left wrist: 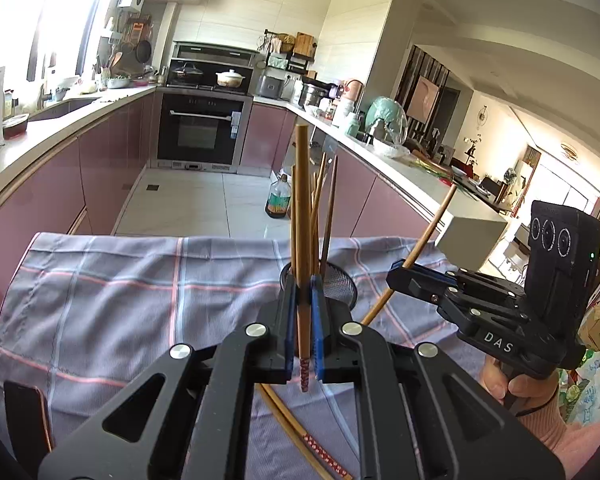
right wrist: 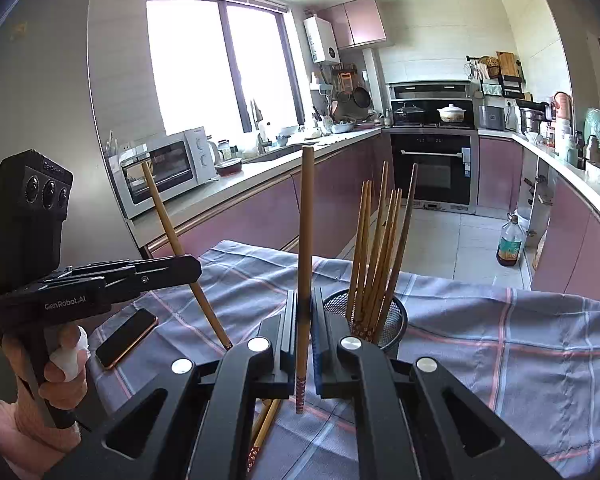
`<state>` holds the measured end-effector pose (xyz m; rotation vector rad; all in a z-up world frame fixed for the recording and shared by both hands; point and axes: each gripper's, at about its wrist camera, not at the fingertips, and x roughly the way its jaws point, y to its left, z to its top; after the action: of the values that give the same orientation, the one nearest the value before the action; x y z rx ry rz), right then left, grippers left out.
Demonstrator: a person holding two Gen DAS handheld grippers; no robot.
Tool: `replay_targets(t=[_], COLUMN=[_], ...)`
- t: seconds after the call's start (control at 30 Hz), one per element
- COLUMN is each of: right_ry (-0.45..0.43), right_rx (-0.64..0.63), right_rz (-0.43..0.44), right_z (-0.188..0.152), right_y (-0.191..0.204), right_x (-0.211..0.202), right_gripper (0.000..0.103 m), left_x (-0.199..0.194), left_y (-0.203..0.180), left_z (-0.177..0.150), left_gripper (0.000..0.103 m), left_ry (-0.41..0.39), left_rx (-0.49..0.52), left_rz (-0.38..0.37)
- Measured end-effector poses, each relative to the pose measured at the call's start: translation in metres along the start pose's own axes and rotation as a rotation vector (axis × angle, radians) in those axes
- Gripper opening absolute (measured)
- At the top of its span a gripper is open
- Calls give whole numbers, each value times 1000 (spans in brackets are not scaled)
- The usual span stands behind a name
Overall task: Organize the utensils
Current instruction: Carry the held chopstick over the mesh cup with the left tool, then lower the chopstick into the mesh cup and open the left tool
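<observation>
My left gripper (left wrist: 303, 304) is shut on a wooden chopstick (left wrist: 302, 200) held upright, close before the black mesh holder (left wrist: 342, 286). The holder stands on the checked cloth and has several chopsticks (right wrist: 374, 256) in it. My right gripper (right wrist: 305, 312) is shut on another chopstick (right wrist: 305, 240), upright, just left of the holder (right wrist: 396, 324). Each gripper shows in the other view, the right one (left wrist: 400, 270) at the right with its tilted chopstick (left wrist: 428, 232), the left one (right wrist: 194, 272) at the left. Loose chopsticks (left wrist: 300, 436) lie on the cloth below my grippers.
A grey checked cloth (right wrist: 500, 344) covers the table. A phone (right wrist: 127, 338) lies on it at the left. Kitchen counters, an oven and an oil bottle (right wrist: 510, 242) on the floor lie beyond the table's far edge.
</observation>
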<state>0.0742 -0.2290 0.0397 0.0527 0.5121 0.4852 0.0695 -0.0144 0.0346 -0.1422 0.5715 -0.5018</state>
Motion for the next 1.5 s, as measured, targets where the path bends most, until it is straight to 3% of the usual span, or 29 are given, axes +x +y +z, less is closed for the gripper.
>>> replay_targets(t=[0.8,1.1,1.5], right_ry=[-136,-117,-61], right_rx=[-21,-17,-12], right_rz=[-80,-105,-133], right_z=[47,46,42], right_y=[-15,-20,-24], right_x=[-25,-9,12], right_gripper=[5,5,5], left_x=[9,15,51], left_y=[-27,-34,-34], left_z=[67,77,77], left_gripper=[8,8,8], left_ry=[-115,-134,-71], left_rx=[31,33,44], left_rz=[-14,6,37])
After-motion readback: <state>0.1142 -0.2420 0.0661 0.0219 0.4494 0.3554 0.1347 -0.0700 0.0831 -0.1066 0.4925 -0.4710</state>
